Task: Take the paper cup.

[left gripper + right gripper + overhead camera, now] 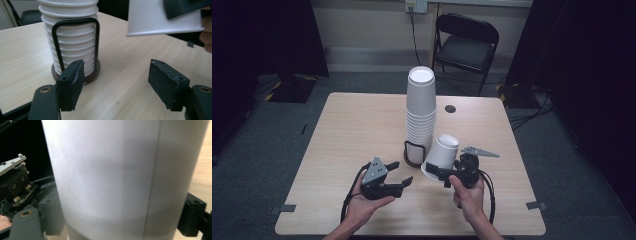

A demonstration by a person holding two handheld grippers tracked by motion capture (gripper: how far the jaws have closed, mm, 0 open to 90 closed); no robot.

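A tall stack of white paper cups [420,110] stands upside down in a black wire holder [414,154] at the middle of the wooden table [352,130]. Just right of the holder, my right gripper [441,173] is shut on a single white cup [443,152], held mouth-down, tilted and a little above the table. That cup's wall [120,175] sits between the jaws in the right gripper view. My left gripper [403,172] rests near the front edge, left of the cup, open and empty. Its pads [72,80] stand wide apart, facing the holder [75,23] and the hanging cup [155,17].
A black folding chair [467,42] stands beyond the far edge of the table. A small round hole [450,108] sits in the tabletop right of the stack. Bare wood lies to the left and at the far right.
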